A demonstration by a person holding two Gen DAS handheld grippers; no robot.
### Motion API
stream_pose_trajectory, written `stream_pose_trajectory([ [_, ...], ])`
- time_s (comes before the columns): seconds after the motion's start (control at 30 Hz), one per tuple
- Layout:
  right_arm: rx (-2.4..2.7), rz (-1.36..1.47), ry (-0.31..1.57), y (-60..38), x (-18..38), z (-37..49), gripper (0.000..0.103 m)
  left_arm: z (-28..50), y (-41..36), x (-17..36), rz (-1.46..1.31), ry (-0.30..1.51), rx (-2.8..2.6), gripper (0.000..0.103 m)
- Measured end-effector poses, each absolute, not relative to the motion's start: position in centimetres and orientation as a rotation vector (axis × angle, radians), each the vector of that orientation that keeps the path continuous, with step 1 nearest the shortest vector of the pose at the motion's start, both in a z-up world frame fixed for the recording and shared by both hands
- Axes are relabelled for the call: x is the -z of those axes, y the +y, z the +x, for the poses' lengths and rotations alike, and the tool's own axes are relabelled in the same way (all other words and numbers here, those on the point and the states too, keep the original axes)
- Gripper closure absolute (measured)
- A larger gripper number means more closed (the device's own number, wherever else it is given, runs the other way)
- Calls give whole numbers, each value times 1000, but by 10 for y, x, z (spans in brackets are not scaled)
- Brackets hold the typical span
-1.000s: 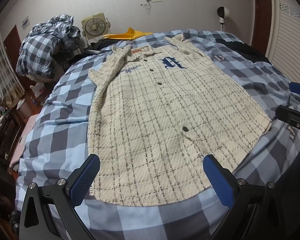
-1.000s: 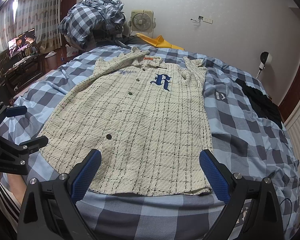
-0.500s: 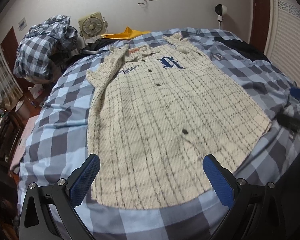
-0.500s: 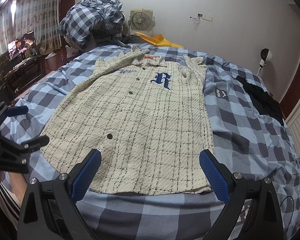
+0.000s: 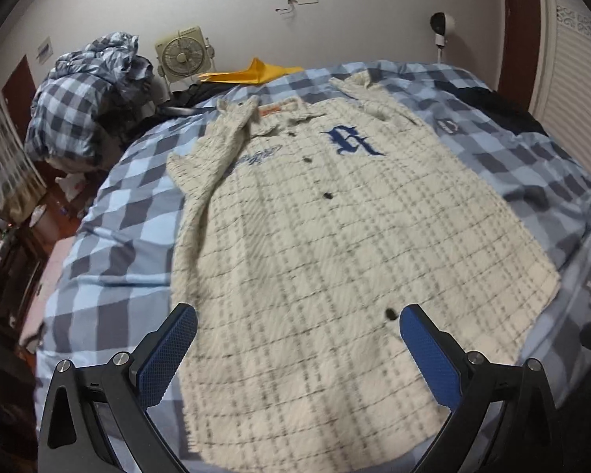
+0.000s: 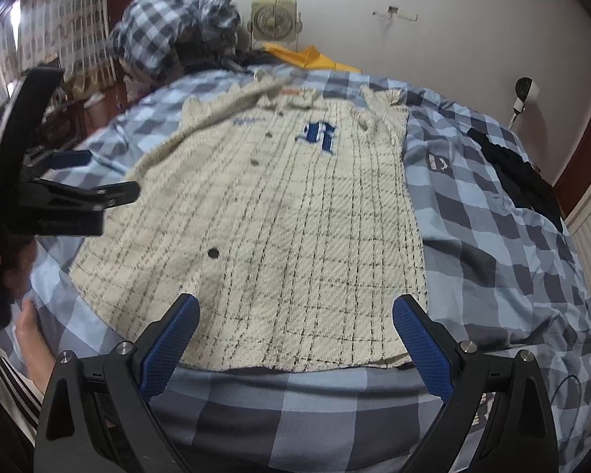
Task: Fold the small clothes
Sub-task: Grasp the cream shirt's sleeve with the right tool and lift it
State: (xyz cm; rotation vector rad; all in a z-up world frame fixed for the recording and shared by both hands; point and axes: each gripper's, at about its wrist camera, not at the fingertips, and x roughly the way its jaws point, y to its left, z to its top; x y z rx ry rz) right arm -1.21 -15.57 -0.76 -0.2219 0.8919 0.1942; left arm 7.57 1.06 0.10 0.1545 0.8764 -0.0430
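Note:
A cream plaid button shirt with a blue letter R on the chest lies flat, front up, on the blue checked bed; it also shows in the right wrist view. My left gripper is open and empty, low over the shirt's hem near its left corner. My right gripper is open and empty, just above the hem near its right corner. The left gripper also shows at the left of the right wrist view, over the shirt's left edge.
The checked bedcover surrounds the shirt. A pile of checked bedding, a small fan and a yellow cloth lie at the bed's head. A black garment lies on the right side.
Both grippers have moved forward and lower toward the shirt's hem. The left gripper now reaches further over the shirt's left edge. The shirt has not moved.

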Motion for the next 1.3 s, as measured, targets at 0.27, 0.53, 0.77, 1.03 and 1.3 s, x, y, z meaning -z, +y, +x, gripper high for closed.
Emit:
stream_pose_trajectory([
  [0.27,-289,-103,1052,-162,1,76,6,76,19,-1,116,945,30,0],
  [0.53,-156,-186,1018,-194,-18,310,6,86,51,-10,122,963,-75,0],
  [0.77,69,-175,1053,-218,52,501,6,107,99,10,-79,1048,-144,0],
  [1.03,296,-207,1070,-223,122,617,6,119,114,27,-127,1109,-181,0],
  [1.3,152,-159,1045,-217,114,605,100,119,121,53,-194,1201,-229,0],
])
